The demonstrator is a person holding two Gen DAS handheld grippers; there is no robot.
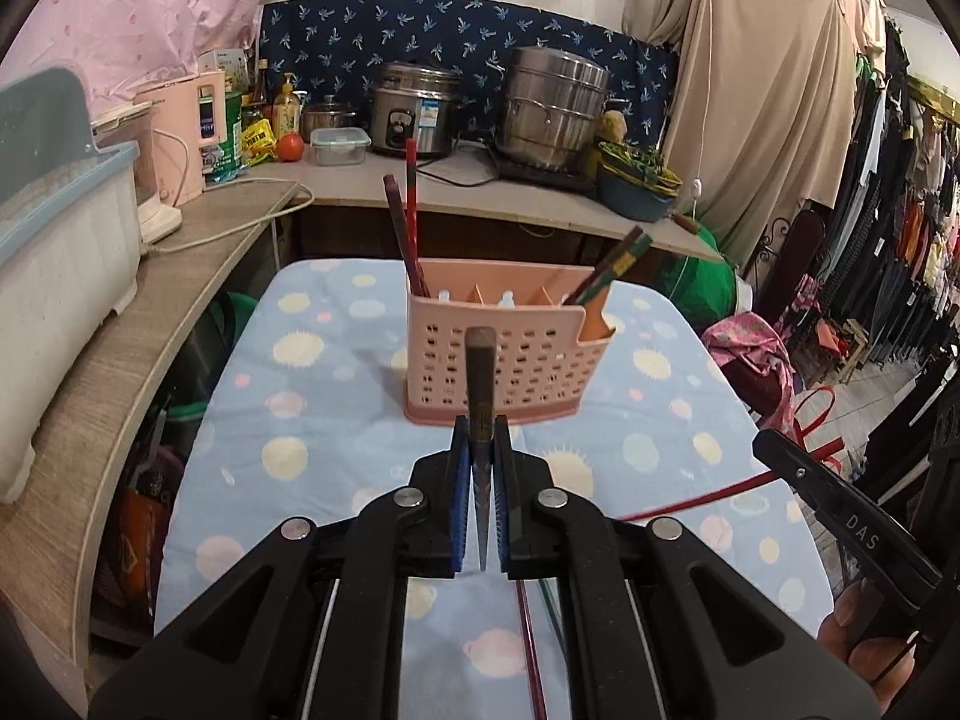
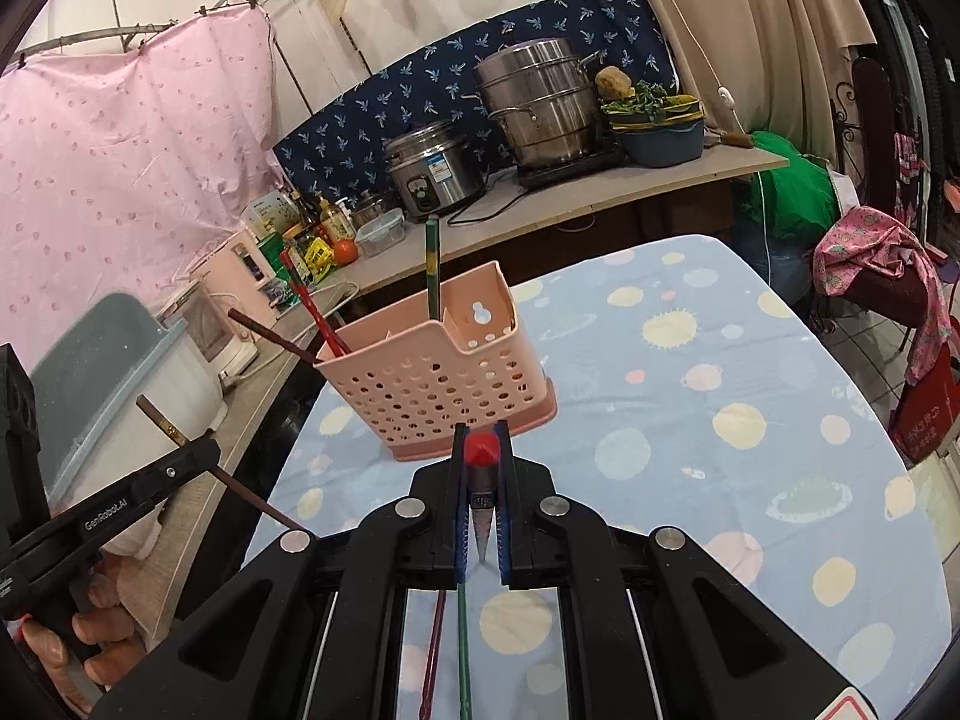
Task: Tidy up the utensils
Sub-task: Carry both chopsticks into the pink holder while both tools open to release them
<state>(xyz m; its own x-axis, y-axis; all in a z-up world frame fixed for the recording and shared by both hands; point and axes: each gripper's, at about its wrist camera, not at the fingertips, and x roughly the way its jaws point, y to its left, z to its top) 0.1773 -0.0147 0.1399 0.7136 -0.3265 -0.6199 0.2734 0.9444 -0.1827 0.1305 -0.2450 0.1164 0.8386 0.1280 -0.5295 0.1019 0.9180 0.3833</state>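
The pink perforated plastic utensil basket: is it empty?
Not empty. The pink perforated plastic utensil basket holds chopsticks: two reddish ones at one end, others at the other.

Table [image 1: 312, 420] under a pale blue cloth with pastel dots and suns. Pink perforated utensil basket [image 1: 498, 360] stands upright on it toward the far end. Two loose chopsticks, one maroon [image 2: 433, 660] and one green [image 2: 463, 660], lie on the near edge.

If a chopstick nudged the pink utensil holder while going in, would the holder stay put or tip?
The pink utensil holder looks like thin, perforated plastic, so it is probably light and may slide on the cloth-covered table. Its wider base should resist tipping somewhat. It holds only a few chopsticks, leaning outward at the ends, so little weight anchors it; a high push on the rim could tilt it.
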